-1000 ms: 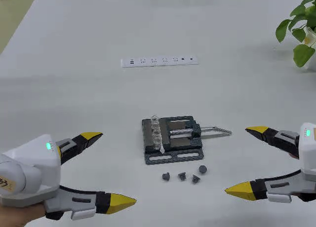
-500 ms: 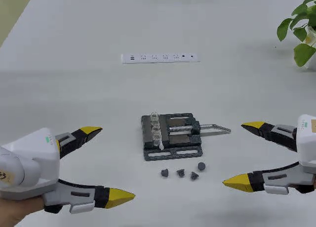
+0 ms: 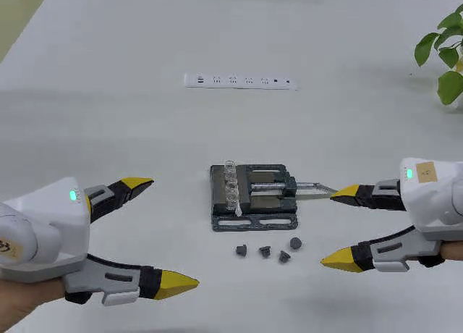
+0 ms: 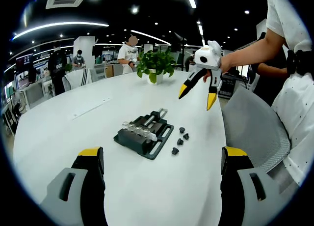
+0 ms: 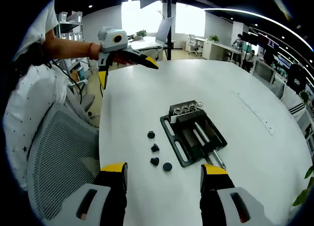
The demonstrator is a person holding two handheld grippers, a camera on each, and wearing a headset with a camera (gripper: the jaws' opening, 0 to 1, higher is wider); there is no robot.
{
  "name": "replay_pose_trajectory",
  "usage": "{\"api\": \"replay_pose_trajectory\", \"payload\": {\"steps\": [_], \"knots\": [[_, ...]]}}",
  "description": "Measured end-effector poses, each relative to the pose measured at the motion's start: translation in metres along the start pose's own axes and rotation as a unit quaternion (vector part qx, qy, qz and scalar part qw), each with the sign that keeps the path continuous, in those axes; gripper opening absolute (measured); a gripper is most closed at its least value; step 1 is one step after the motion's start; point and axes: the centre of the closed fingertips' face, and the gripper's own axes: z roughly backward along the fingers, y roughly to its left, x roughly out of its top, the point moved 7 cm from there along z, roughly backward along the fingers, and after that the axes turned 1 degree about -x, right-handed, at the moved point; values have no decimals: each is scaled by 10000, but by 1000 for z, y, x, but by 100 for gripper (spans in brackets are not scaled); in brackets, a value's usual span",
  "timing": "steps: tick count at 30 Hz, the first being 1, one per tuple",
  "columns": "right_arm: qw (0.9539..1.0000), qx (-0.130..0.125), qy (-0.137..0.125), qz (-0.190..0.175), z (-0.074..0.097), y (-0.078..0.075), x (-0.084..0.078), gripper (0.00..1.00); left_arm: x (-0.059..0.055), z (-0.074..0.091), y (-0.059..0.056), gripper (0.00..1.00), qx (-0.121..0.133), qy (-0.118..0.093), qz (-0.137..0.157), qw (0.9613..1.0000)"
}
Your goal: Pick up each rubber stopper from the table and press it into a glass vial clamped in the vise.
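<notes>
**Rubber stoppers (image 3: pixel 265 251) lie loose; right gripper (image 3: pixel 334 226) is the nearer one**

All 4 stoppers are on the table (image 3: pixel 108 116), in a short row btw. the vise (image 3: pixel 269 203) and the near edge. None is in a vial yet, so I judge the task to be at its very start. The row runs approx. parallel to the near edge, and the stopper at its right end sits a bit closer to the vise. The vise stands about mid-table. The glass vials (image 3: pixel 231 188) (4, as far as I can count) stand upright in it, in a line that runs away from the near edge, i.e. crosswise to the stopper row.

Right gripper: jaws wide apart, nothing btw. them. Its lower tip is near the right end of the row, and the stoppers lie to the left of its tips. In the head view its upper tip meets the end of the vise screw handle (image 3: pixel 307 188); whether it touches or is only above, I cannot tell.

Left gripper (image 3: pixel 163 232): also wide, holding nothing, well apart from the row, toward the near left corner. So the right one should likely take the first stopper, w/ a short move leftward and down.

Writing: a tan label (image 3: pixel 427 171) on the right gripper body and a second sticker (image 3: pixel 9 252) on the left one, both too small to read. The white power strip (image 3: pixel 240 81) toward the far edge shows no readable brand.
</notes>
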Motion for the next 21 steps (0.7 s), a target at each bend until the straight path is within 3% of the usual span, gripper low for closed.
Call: {"api": "replay_pose_trajectory", "payload": {"steps": [8,10,21], "knots": [[9971,330,479,483,-18,-4,13,46,-2,1,-1,99,10,-15,-16,10000],[9941,403,707,714,-23,-5,12,41,-2,1,-1,99,25,-31,-7,10000],[9805,678,1344,1264,-53,-8,7,25,-5,6,0,99,119,-147,78,9998]]}}
